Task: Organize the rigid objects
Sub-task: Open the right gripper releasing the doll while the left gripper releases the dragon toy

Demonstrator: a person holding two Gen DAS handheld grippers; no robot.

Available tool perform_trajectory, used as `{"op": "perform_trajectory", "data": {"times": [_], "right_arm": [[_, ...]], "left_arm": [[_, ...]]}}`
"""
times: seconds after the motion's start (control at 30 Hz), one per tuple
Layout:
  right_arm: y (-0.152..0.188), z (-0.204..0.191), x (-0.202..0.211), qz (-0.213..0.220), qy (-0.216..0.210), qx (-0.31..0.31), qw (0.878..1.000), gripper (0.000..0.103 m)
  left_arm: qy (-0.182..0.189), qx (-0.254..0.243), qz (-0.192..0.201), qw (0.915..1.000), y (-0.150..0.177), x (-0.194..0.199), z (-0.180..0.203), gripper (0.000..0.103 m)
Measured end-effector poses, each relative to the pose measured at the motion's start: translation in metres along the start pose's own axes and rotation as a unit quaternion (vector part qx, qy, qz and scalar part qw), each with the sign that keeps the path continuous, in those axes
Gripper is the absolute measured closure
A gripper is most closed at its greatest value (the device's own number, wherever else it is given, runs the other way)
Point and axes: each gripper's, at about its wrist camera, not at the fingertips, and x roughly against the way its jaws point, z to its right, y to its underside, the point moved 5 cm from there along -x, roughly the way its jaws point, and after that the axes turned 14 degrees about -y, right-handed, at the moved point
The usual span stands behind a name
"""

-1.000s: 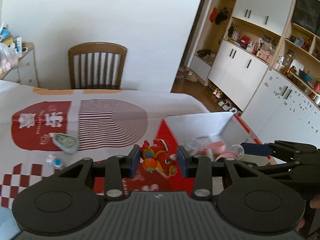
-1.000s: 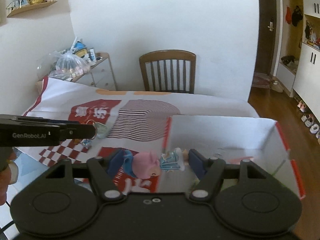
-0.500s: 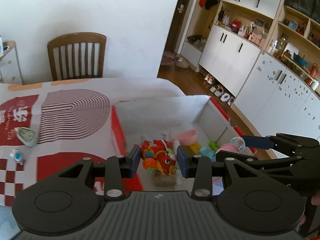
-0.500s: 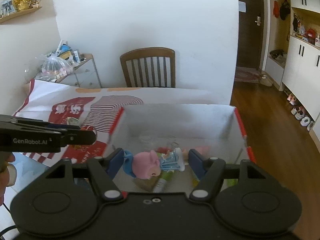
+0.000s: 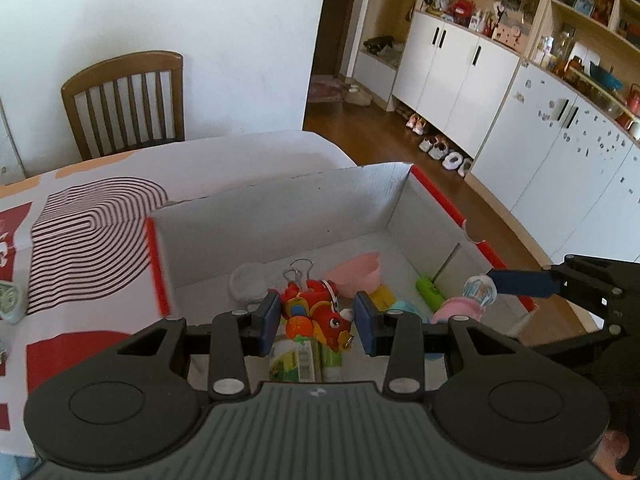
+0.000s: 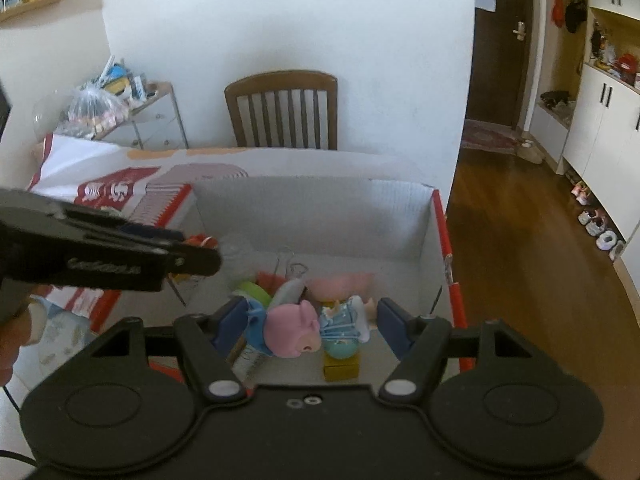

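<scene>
worktop [image 5: 100, 240]: red-white printed cloth – wooden chair [image 5: 128, 100] behind
box [image 5: 280, 216]: white, open-topped
left gripper [image 5: 316, 322]: clamps red dragon toy [image 5: 316, 314], lengthwise across jaws
right gripper [image 6: 310, 326]: clamps pink pig figure [image 6: 290, 330] – sideways

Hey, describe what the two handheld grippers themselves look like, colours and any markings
Both the left gripper and right gripper are matte black plastic with ribbed tops, round discs either side, silver rivets and blue finger pads. The left one's side carries pale lettering, too blurred to read. A thin dark cable trails at the right view's lower left.
</scene>
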Motion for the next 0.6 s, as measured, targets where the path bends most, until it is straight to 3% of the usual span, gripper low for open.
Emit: {"op": "perform_trajectory", "data": {"times": [0.3, 0.6], "right_arm": [[0.005, 0.006, -0.036, -0.038, -0.005, 0.024, 0.999, 0.033], [0.009, 0.016, -0.052, -0.054, -0.005, 0.036, 0.998, 0.033]], "left_arm": [[-0.006, -0.007, -0.038, 0.9992, -0.007, -0.051, 0.015, 0.064], [-0.012, -0.026, -0.054, 0.9981, -0.007, -0.075, 0.028, 0.064]]}}
